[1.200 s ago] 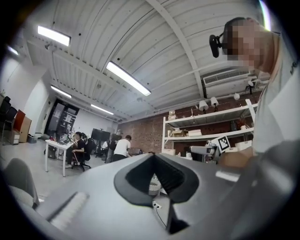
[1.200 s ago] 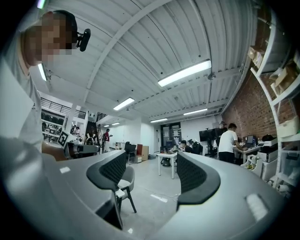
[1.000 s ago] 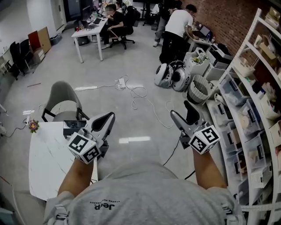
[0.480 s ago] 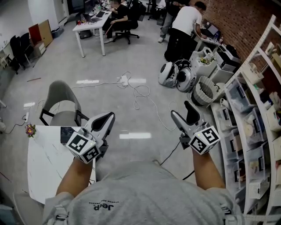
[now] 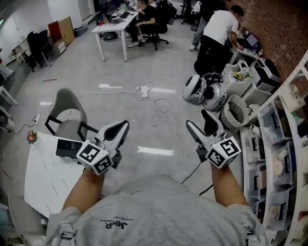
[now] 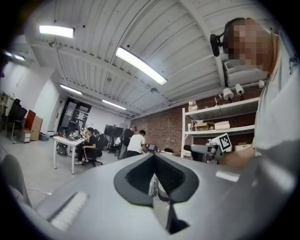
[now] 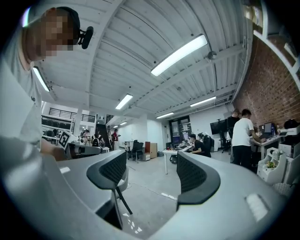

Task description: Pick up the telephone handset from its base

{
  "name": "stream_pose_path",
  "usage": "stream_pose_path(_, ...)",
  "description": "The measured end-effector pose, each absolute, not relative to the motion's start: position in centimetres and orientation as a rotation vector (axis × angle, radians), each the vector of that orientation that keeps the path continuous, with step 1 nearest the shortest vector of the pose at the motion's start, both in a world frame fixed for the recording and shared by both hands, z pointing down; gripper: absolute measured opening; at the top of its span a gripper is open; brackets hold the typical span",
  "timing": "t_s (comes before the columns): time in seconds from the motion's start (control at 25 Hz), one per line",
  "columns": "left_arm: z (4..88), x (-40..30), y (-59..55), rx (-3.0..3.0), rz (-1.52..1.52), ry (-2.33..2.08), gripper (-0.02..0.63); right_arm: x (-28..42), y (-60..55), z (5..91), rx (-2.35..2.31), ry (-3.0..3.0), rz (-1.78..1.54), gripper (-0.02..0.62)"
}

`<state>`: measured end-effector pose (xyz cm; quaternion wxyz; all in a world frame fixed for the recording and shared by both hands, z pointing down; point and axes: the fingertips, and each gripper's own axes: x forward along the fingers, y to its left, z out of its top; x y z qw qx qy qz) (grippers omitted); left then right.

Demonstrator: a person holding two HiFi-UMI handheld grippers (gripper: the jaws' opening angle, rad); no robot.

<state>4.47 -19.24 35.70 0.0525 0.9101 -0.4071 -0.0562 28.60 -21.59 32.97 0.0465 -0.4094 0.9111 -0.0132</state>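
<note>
Head view downward; level gripper views share desk (image 5: pixel 110 29).

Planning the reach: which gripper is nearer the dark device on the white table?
Left. The left gripper is just right of the dark device; the right gripper is much farther to its right.

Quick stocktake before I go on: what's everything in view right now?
table: 1, white, lower left
phone: 1, dark, table's far edge; handset not discernible
chair: 1, grey, behind table
cables: tangle, white, mid floor
desk: 1, white, far end
seated person: 1, dark clothes, at desk
standing person: 1, white shirt, far right
basket: 1, white, beside shelves
shelves: 1 unit, white, right side
left gripper: grey, shut, empty
right gripper: grey, open, empty
</note>
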Motion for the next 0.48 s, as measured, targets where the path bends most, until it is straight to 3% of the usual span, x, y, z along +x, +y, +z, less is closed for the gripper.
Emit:
stream_pose_path(0.2,35.8,7.2,-22.1,2.776,-0.156,-1.261,0.058,30.4,-24.7,33.8,-1.230,2.805,-0.070,0.316)
stream_pose_path(0.48,36.4,4.5,-26.1,2.801,-0.160,-1.199,0.058,28.1,-26.5,34.3,-1.327,2.773,-0.048,0.316)
